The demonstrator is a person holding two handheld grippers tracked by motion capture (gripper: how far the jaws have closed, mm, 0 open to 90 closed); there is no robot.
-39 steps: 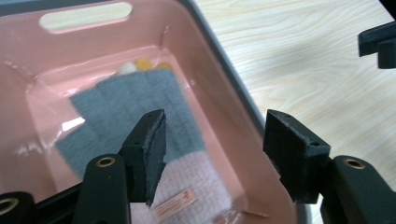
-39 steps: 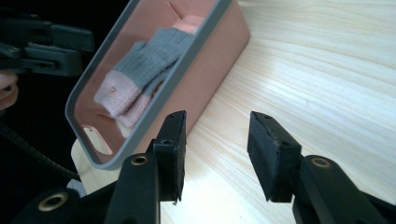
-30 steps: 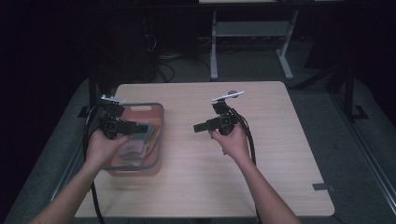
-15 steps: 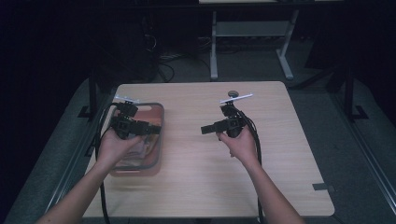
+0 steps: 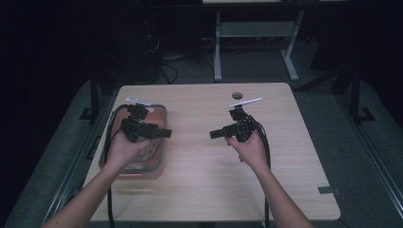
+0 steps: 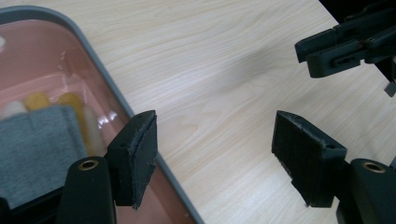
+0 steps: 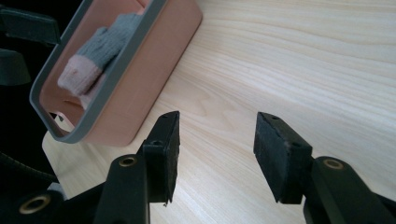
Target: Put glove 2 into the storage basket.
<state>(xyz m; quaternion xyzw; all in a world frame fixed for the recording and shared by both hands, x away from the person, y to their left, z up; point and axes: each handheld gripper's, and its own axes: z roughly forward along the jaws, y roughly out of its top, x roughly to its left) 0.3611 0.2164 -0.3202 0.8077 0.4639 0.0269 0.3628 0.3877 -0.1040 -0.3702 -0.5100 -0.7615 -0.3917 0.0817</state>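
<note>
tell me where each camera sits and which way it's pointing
High view: above the person's side, looking forward and down on the table; both forearms, left gripper, right gripper.
Left gripper view: rides that gripper, faces the bin; open jaws.
Right gripper view: rides that gripper, faces the bin; open jaws.
All share the bin.

Light wooden table (image 5: 204, 185), pink bin with grey rim (image 5: 163, 142) resting near its left edge

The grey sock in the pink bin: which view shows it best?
The right gripper view: the grey sock lies in the pink bin, its pink toe visible. The left gripper view catches a blurred grey fabric patch close up. In the high view a hand hides most of the bin's inside.
</note>
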